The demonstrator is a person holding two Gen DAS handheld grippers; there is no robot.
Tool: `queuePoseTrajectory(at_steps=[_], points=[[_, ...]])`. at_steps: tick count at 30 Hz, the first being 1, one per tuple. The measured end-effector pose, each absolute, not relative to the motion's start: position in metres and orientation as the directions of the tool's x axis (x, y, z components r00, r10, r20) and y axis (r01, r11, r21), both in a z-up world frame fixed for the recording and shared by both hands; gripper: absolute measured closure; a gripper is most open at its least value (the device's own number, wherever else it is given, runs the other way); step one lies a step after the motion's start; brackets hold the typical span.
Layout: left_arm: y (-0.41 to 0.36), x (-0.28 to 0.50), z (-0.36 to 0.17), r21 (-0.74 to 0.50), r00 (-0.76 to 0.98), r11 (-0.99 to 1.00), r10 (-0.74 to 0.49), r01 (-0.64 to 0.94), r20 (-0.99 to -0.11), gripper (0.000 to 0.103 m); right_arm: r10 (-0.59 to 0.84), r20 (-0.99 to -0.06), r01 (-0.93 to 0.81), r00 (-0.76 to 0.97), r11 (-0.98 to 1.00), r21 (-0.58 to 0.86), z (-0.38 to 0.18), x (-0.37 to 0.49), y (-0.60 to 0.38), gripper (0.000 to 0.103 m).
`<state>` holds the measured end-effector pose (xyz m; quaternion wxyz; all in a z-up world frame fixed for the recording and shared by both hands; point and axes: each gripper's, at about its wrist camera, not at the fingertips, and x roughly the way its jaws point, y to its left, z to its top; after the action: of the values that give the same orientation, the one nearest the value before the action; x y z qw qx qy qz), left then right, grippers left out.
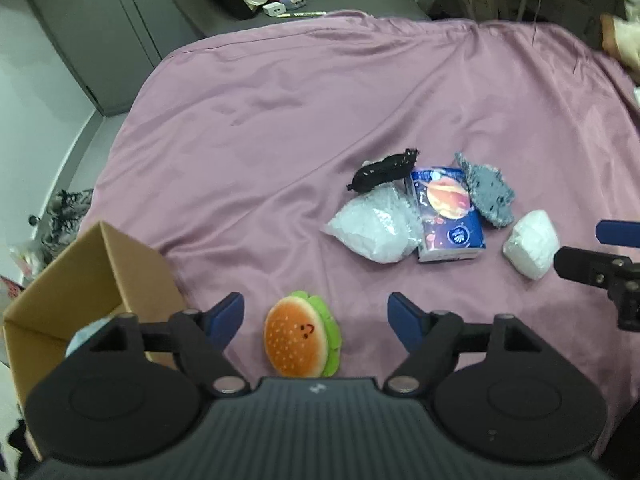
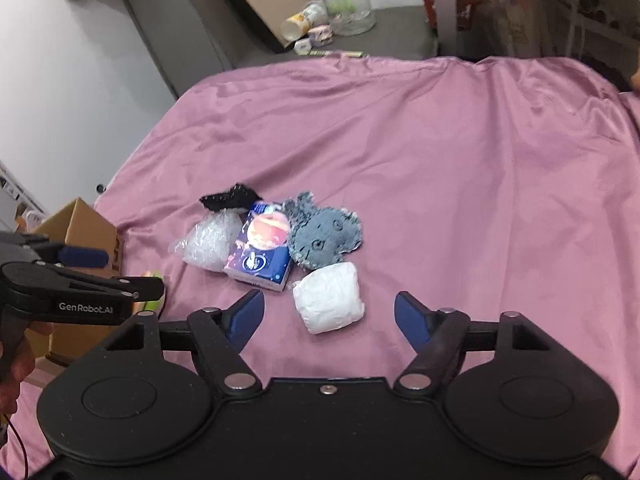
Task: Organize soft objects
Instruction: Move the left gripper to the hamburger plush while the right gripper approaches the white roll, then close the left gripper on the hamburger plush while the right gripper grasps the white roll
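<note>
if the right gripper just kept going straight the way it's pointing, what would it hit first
Most likely the white wrapped bundle: it lies between the open fingers of the right gripper, just ahead, on the pink sheet. Depth is hard to judge; beyond it sits the grey plush.

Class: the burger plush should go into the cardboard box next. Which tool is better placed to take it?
Probably the left tool: its open jaws straddle the burger plush, beside the cardboard box. The right tool faces the white bundle.

Home bedroom: bed under pink sheet point(image 1: 280, 120), cluttered grey nightstand point(image 2: 384, 28).
</note>
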<state>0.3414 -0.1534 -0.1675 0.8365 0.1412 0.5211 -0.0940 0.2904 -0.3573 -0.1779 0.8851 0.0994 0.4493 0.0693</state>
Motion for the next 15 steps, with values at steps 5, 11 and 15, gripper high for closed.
queuePoseTrajectory(at_steps=[5,11,15], points=[[-0.171,0.347,-0.187,0.271,0.431,0.902,0.109,0.335,-0.896,0.025,0.219,-0.792,-0.082,0.57,0.974,0.21,-0.191,0.301,-0.347,0.032],[-0.178,0.346,-0.209,0.352,0.435,0.864,0.177,0.361,-0.883,0.027,0.229,-0.804,-0.114,0.548,0.973,0.2,-0.204,0.309,-0.342,0.037],[-0.177,0.345,-0.214,0.354,0.42,0.858,0.184,0.373,-0.889,0.044,0.227,-0.81,-0.125,0.541,0.974,0.189,-0.209,0.311,-0.342,0.057]])
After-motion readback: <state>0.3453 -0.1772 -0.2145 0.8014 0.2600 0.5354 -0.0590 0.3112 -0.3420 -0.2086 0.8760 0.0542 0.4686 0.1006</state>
